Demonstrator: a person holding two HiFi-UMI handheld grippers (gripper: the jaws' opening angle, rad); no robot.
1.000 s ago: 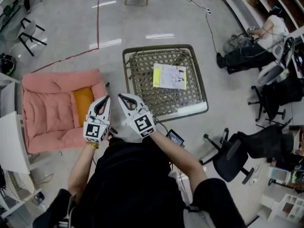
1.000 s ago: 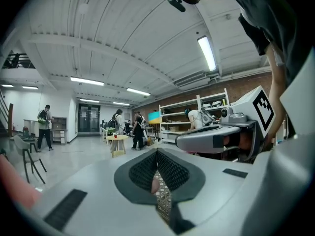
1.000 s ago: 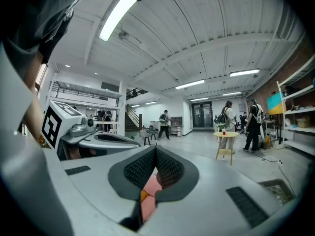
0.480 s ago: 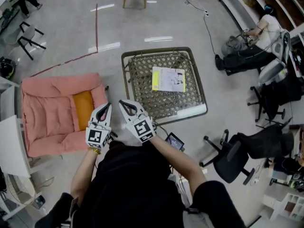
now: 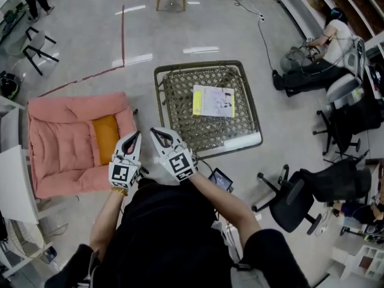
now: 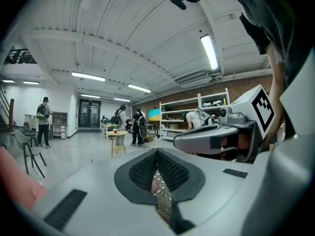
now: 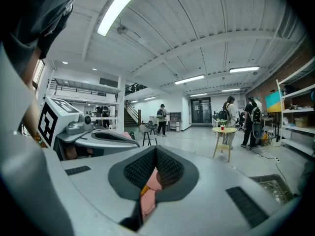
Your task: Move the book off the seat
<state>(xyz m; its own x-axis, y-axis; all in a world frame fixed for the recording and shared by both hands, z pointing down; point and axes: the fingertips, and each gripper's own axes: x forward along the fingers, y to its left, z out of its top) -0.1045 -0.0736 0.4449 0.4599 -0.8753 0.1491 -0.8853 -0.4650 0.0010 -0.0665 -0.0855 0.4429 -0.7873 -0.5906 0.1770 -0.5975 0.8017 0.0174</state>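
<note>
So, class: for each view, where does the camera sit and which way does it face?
Head view: on the head, facing steeply down at the book on the woven seat; arms, left gripper, right gripper show.
Left gripper view: along its shut jaws, level across the hall.
Right gripper view: likewise.
Both share the wooden table.

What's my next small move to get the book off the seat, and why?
Probably reach the right tool toward the book, opening its jaws; it and the left tool are shut, empty, short of the book on the woven seat.
</note>
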